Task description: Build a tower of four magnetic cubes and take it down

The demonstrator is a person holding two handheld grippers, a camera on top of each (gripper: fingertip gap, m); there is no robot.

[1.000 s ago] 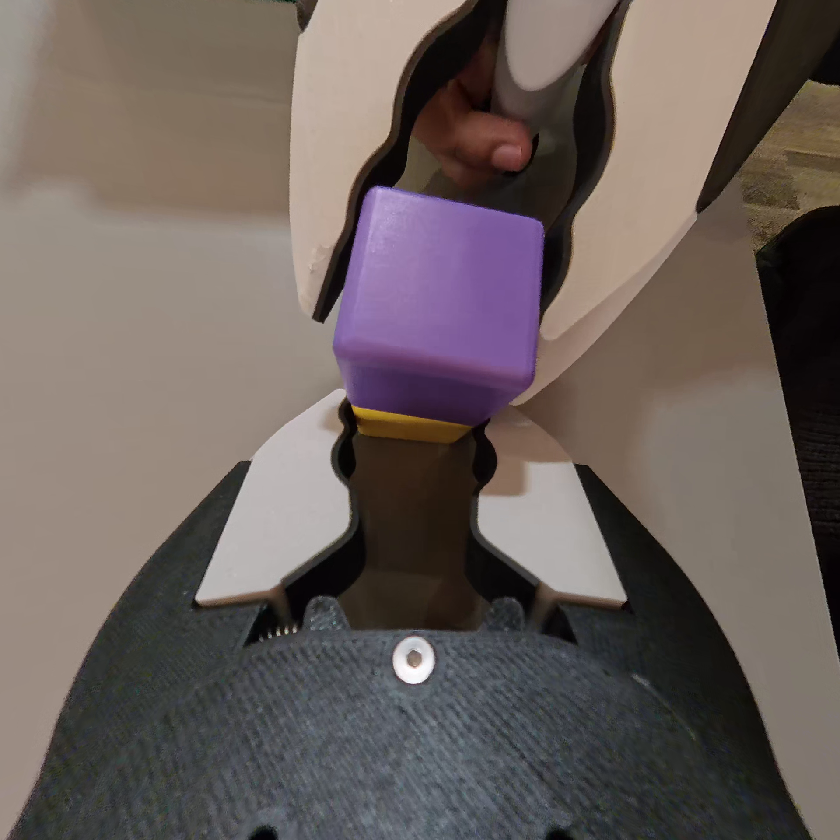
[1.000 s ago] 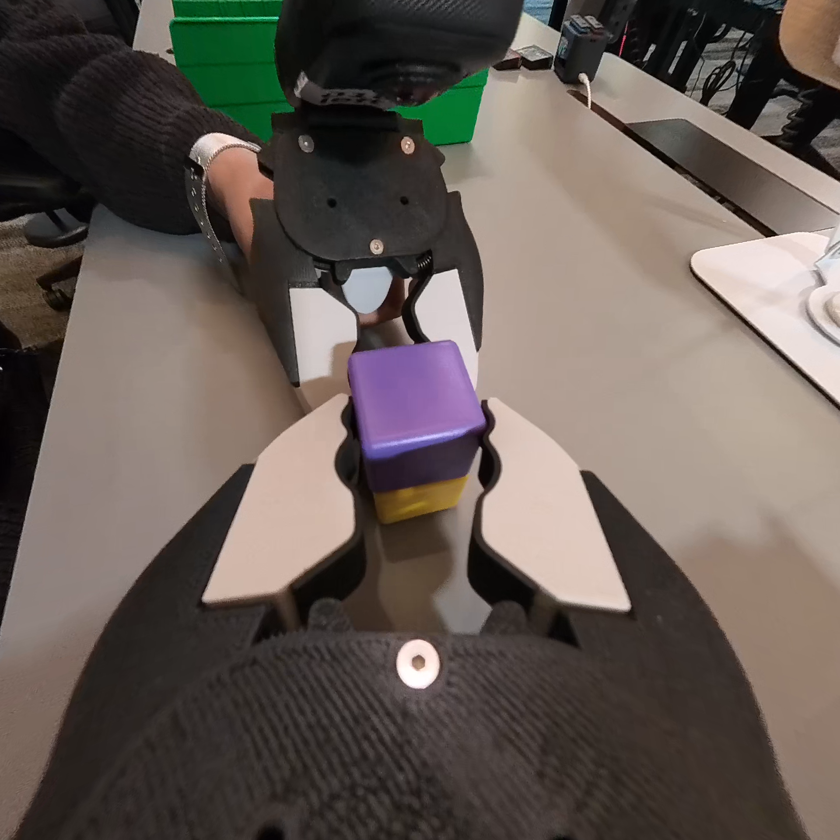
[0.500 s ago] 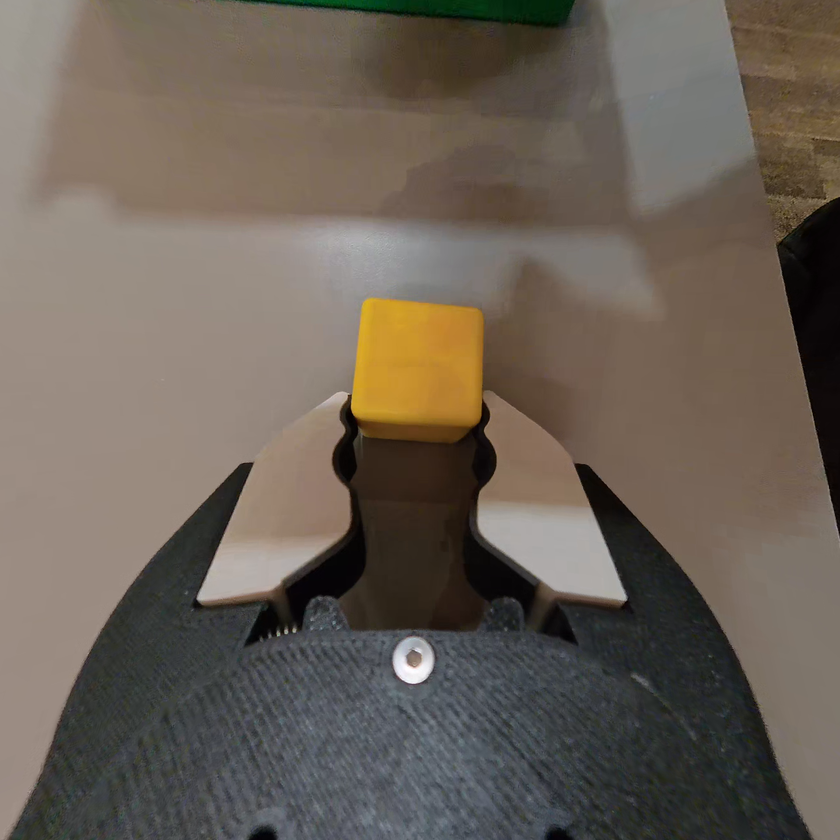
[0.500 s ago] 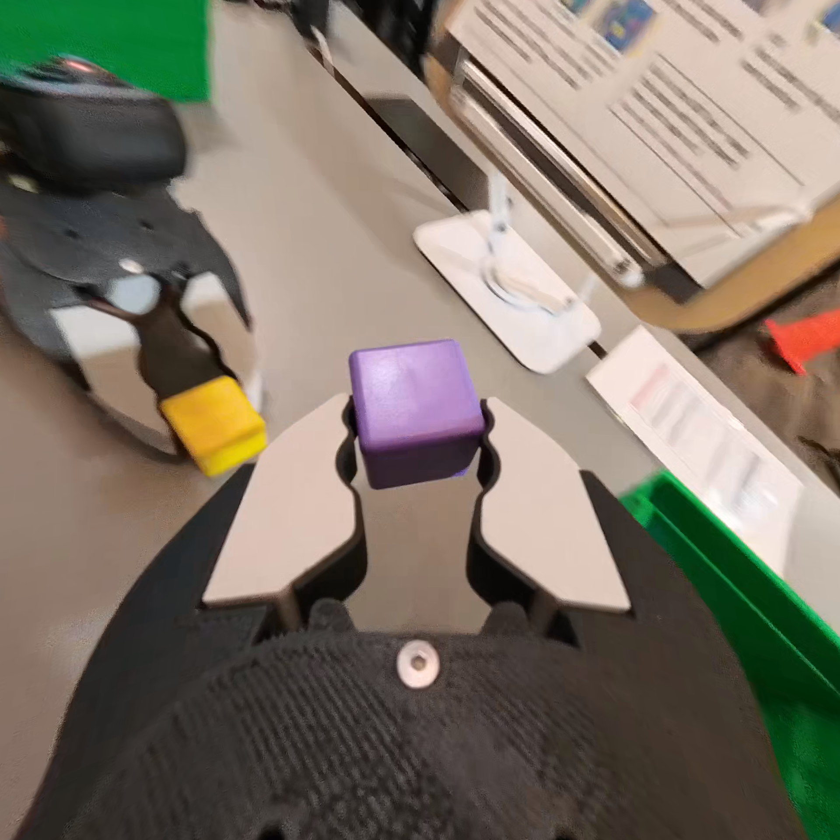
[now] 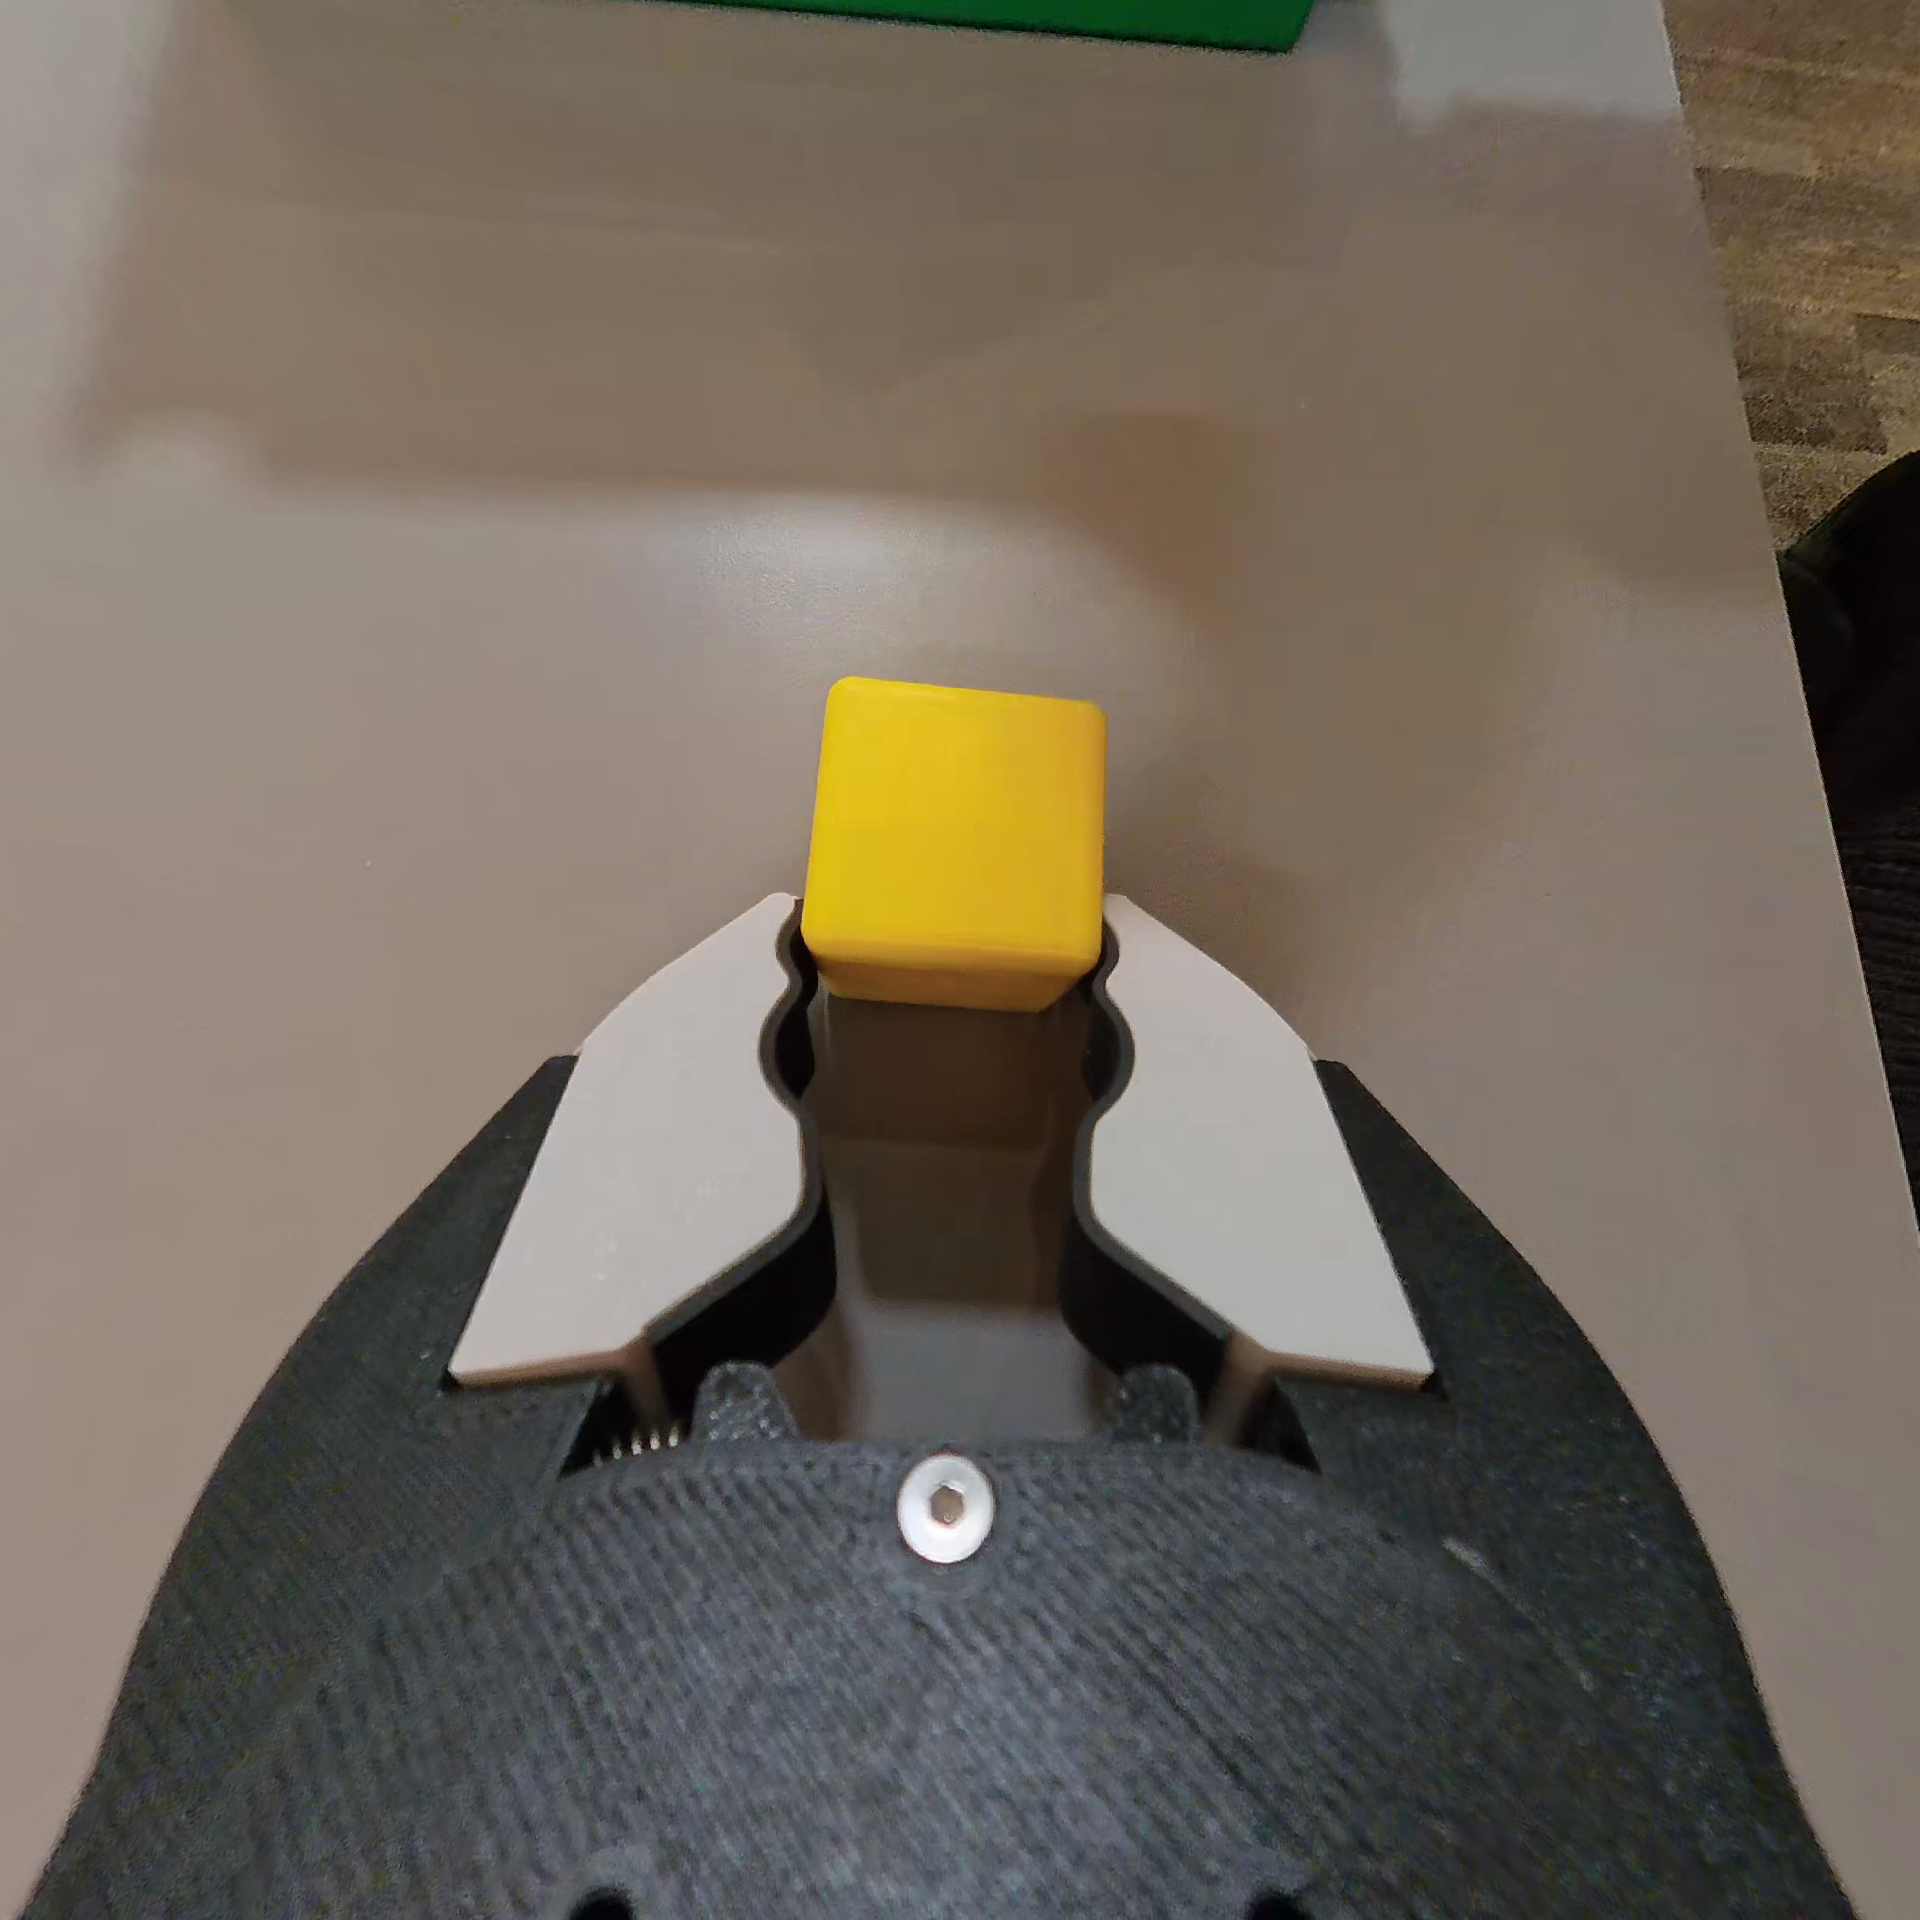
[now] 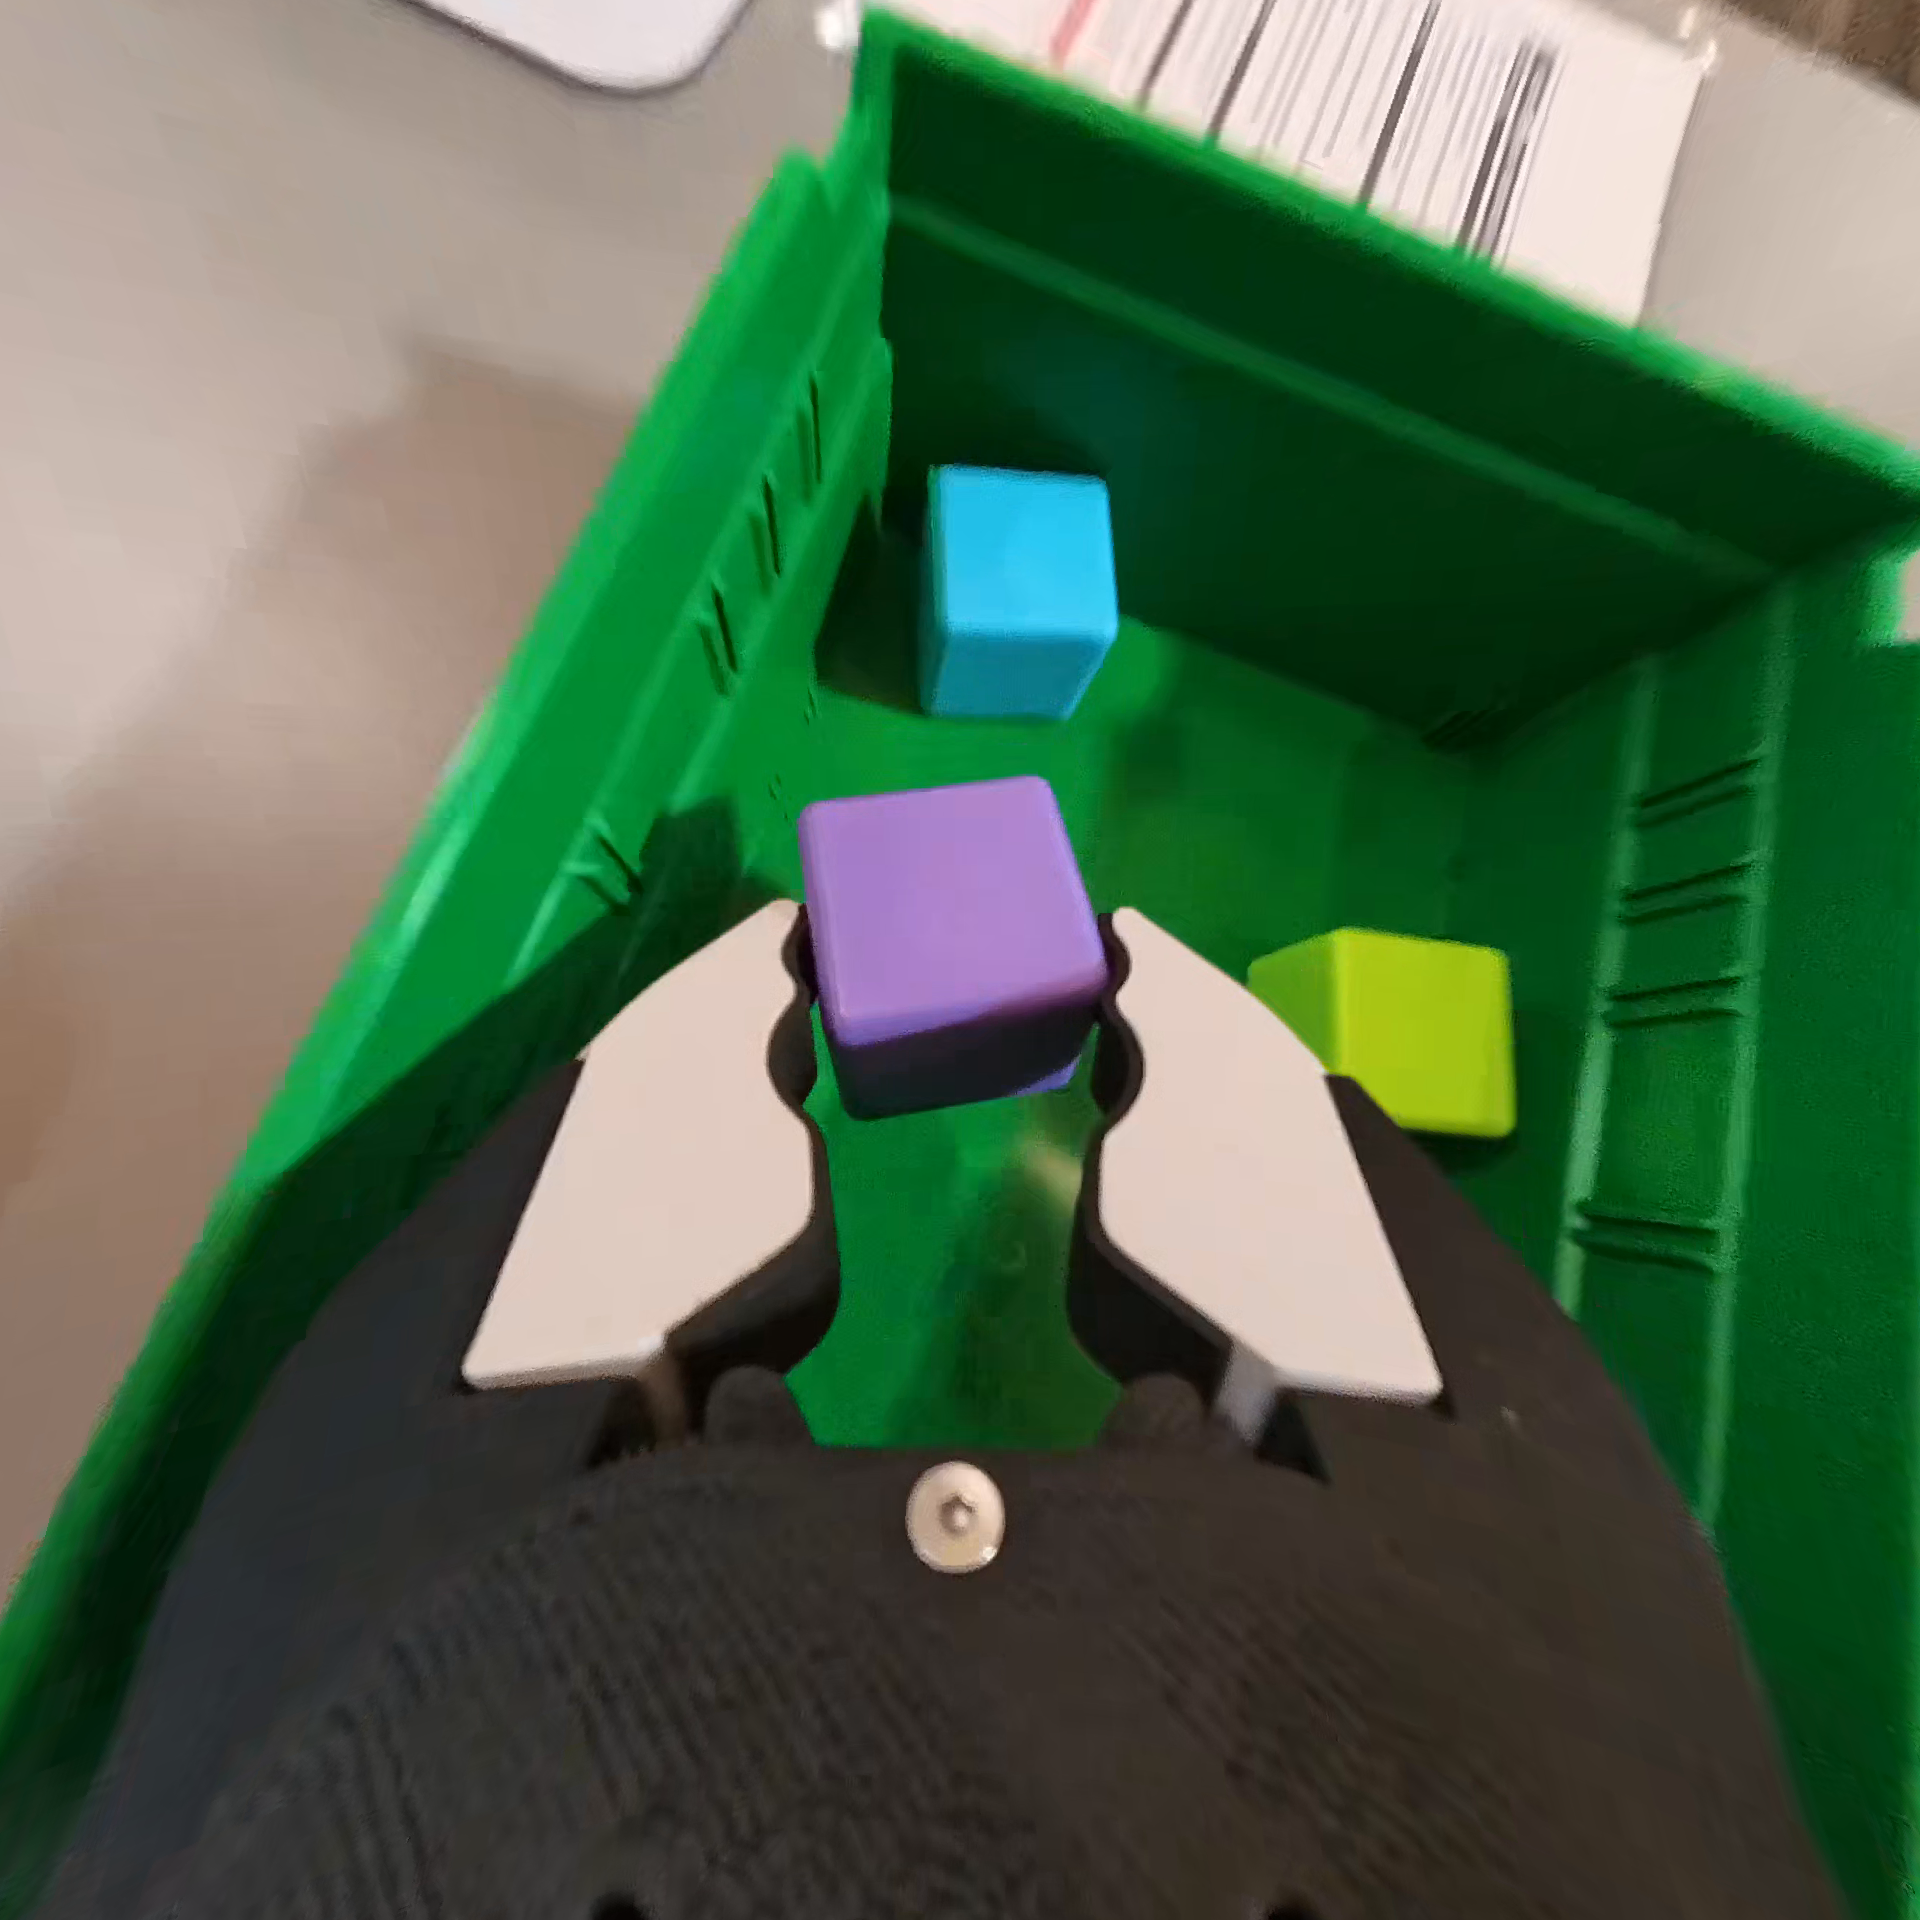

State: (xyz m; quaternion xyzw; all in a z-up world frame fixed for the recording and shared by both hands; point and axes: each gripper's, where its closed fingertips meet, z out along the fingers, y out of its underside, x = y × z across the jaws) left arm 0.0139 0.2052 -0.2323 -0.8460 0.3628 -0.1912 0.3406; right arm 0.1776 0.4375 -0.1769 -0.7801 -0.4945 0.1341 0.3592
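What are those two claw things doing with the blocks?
A person is working two hand-held claws. The left claw is shut on a yellow cube above a grey table. The right claw is shut on a purple cube and holds it over a green bin. A blue cube and a lime cube lie in that bin.

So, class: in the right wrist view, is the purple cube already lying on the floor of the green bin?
No: the purple cube is gripped between the right gripper fingers, held above the green bin floor.
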